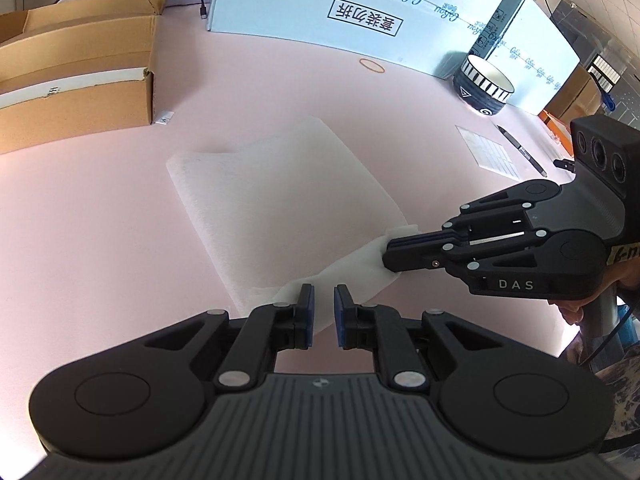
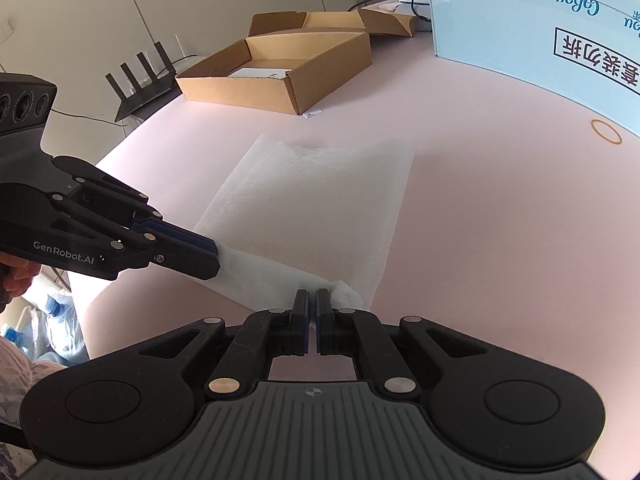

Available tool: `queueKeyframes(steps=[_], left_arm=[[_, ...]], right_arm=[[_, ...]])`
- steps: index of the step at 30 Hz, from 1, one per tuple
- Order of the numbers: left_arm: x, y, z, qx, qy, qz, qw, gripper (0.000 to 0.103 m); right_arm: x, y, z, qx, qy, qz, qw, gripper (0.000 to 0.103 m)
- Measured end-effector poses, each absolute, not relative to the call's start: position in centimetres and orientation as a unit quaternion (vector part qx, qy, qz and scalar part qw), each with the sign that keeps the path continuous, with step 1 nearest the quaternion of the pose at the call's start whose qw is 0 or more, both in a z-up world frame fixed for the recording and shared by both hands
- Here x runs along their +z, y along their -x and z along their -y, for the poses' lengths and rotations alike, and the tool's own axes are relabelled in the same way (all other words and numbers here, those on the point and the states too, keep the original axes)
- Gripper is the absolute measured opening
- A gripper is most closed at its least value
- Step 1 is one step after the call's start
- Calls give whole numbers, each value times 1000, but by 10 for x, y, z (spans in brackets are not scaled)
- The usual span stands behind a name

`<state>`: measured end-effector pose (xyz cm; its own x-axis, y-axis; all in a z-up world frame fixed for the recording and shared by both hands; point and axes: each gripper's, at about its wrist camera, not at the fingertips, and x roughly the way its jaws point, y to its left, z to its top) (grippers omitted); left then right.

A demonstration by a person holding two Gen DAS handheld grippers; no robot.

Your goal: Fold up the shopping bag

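Note:
A white non-woven shopping bag [image 1: 276, 200] lies flat on the pink table [image 1: 100, 240], with its near edge raised and bunched. My left gripper [image 1: 324, 294] pinches that edge, and white fabric fills the narrow gap between its blue pads. In the right wrist view the left gripper [image 2: 216, 258] comes in from the left with its tips closed on the bag [image 2: 320, 208]. My right gripper [image 2: 313, 298] is shut on the near corner, where fabric puffs out beside its tips. In the left wrist view the right gripper [image 1: 387, 250] reaches in from the right and holds the same edge.
An open cardboard box [image 1: 72, 92] stands at the far left and a large blue carton [image 1: 360, 12] runs along the back. A striped bowl [image 1: 484, 88], a pen [image 1: 520, 150], a label sheet [image 1: 488, 152] and a rubber band [image 1: 372, 66] lie at the right. A router [image 2: 140, 80] stands off the table's edge.

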<state>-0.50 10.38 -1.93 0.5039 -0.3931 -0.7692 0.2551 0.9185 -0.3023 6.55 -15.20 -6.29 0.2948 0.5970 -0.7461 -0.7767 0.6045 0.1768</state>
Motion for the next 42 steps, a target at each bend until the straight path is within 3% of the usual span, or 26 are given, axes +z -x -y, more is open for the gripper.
queueKeyframes(steps=[5, 8, 9, 17, 23, 26, 42], left_arm=[[-23, -1, -112, -198, 85, -469, 856, 8], [-24, -6, -117, -205, 97, -479, 848, 8], [-25, -8, -118, -209, 101, -483, 844, 8], [-31, -32, -136, -252, 140, -525, 801, 8], [-31, -47, -137, -282, 128, -551, 775, 7], [-31, -51, -136, -289, 121, -557, 769, 7], [-35, -56, -141, -289, 140, -564, 761, 7]], right_arm=[[-63, -59, 151, 441, 131, -389, 798, 5], [-58, -57, 150, 451, 142, -383, 794, 18], [-54, -51, 148, 455, 165, -367, 794, 22], [-42, 3, 147, 501, 455, -162, 718, 24], [-63, 11, 159, 538, 579, -81, 607, 27], [-71, 7, 159, 542, 604, -66, 580, 35], [-85, -13, 155, 567, 657, 27, 497, 35]])
